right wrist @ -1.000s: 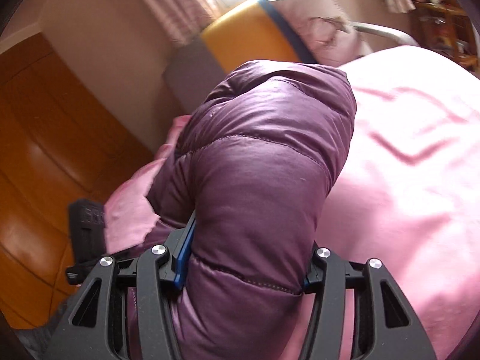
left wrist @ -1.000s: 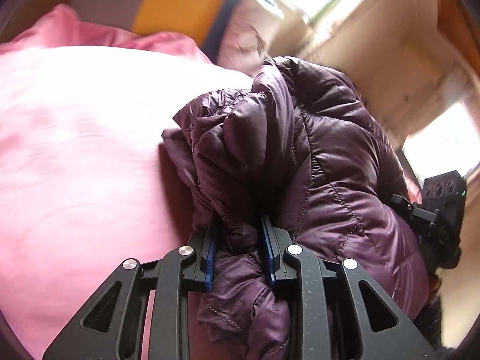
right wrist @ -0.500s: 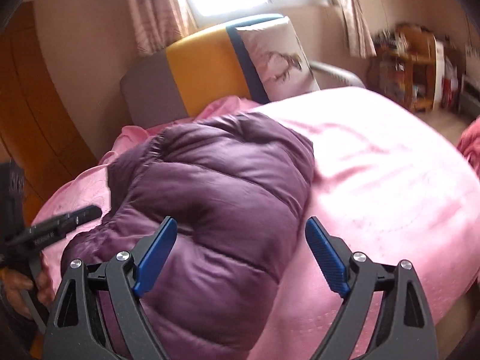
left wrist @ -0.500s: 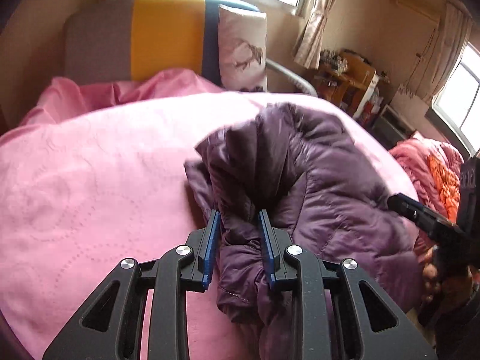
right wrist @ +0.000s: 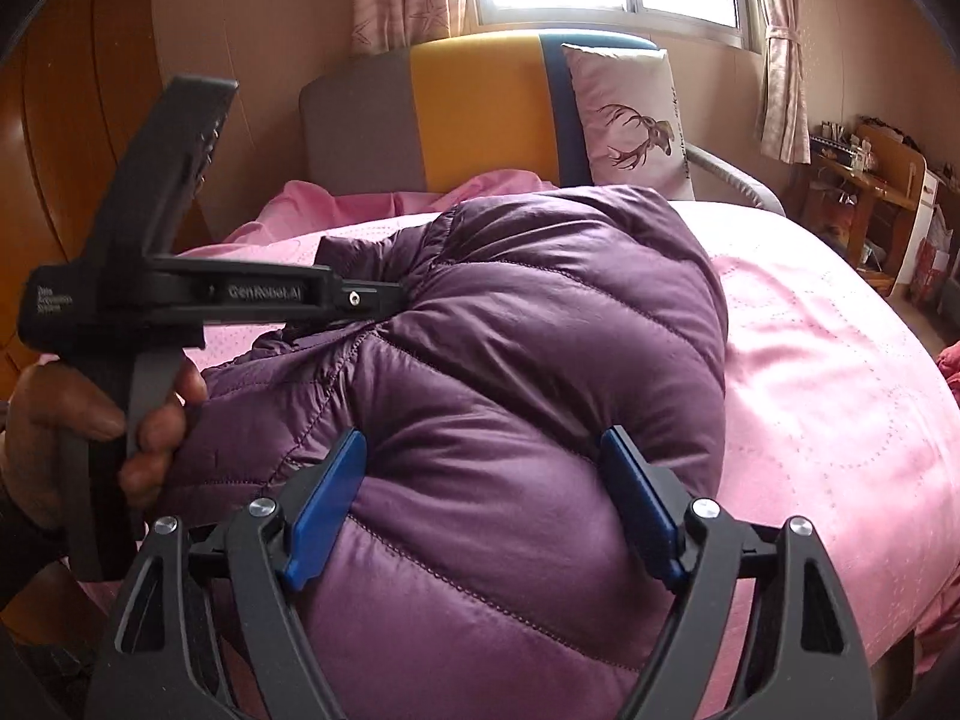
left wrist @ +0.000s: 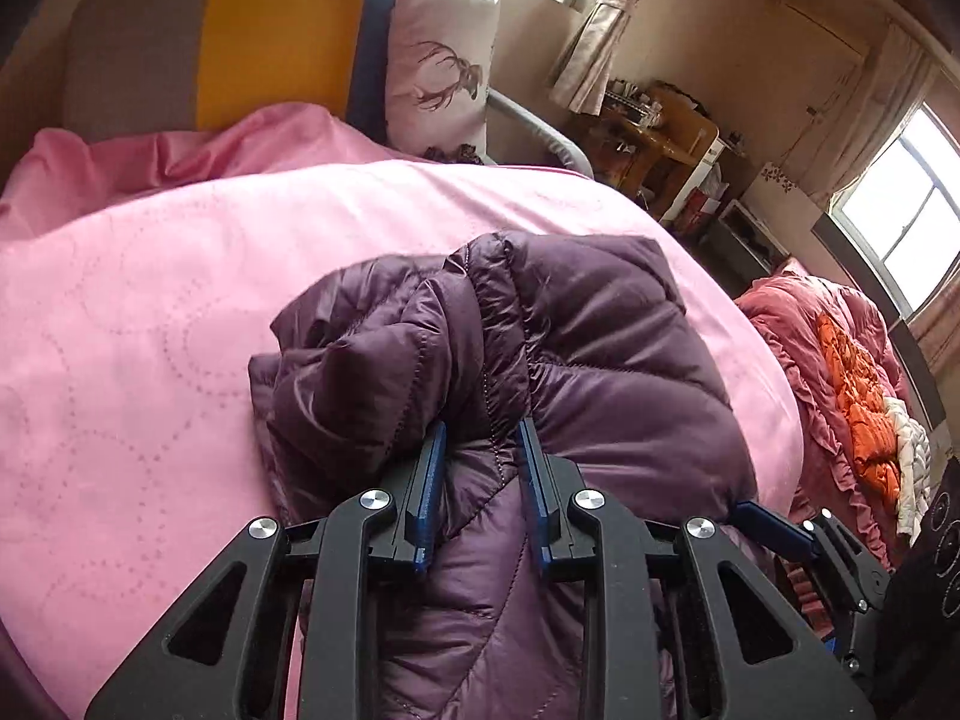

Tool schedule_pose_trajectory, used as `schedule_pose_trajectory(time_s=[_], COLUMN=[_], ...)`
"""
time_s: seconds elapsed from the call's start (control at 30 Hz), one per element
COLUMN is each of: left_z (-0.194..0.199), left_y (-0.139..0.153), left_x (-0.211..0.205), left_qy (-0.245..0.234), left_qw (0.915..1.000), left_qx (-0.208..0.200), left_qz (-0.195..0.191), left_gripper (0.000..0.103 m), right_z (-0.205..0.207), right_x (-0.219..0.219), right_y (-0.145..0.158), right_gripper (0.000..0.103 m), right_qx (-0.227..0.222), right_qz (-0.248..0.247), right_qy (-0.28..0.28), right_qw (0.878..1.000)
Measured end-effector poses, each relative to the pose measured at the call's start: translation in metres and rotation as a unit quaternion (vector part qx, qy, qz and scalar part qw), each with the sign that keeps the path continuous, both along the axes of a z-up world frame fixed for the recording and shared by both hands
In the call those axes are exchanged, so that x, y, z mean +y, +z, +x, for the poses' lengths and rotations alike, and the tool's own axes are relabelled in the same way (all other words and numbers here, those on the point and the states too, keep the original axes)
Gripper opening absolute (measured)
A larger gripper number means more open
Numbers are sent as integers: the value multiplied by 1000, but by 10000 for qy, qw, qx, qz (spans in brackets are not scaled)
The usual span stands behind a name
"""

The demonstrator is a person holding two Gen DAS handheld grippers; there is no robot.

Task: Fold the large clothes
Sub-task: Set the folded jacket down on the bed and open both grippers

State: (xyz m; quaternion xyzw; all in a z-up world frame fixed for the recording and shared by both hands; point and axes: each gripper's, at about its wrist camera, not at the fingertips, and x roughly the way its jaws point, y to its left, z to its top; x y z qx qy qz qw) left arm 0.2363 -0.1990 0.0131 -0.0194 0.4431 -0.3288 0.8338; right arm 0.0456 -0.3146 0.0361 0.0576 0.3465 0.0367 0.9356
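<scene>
Puffy quilted purple jacket (left wrist: 600,360), bunched

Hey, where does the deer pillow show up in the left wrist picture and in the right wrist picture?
Left wrist: the deer pillow stands top centre, leaning on the yellow headboard, beyond the purple jacket.
Right wrist: the pillow stands upper right of centre, just above the jacket.
Shared landmark: the yellow headboard panel, immediately left of the pillow in both.
</scene>
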Motion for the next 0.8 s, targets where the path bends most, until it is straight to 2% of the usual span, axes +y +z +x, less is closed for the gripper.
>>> schedule_pose_trajectory(time_s=[0.17, 0.33, 0.37, 0.4, 0.47, 0.5, 0.53, 0.8], left_z=[-6, -17, -22, -29, -42, -49, -54, -75], left_y=[-24, -15, -10, -5, 6, 11, 15, 30], left_x=[19, 19, 19, 19, 20, 23, 29, 64], left_qy=[256, 432, 485, 564, 669, 754, 891, 1291], left_qw=[9993, 9986, 9979, 9966, 9939, 9922, 9899, 9838], left_qx=[32, -315, -412, -557, -793, -911, -1032, -1193], left_qz=[-258, -14, 77, 213, 364, 395, 391, 351], left_gripper=[25, 25, 25, 29, 52, 80, 88, 89], right_z=[2, -3, -6, -11, -17, -22, -25, -47], right_x=[26, 36, 37, 37, 35, 34, 32, 27], right_y=[-26, -19, -15, -12, -4, -1, 1, 16], right_gripper=[80, 81, 83, 86, 90, 91, 92, 94], right_qx=[-155, -11, 11, 25, 22, 28, 35, 146], right_qz=[-621, -734, -725, -668, -523, -457, -402, -132], right_qy=[-41, -246, -311, -418, -556, -662, -745, -1190], right_qw=[9979, 9970, 9969, 9969, 9971, 9968, 9964, 9927])
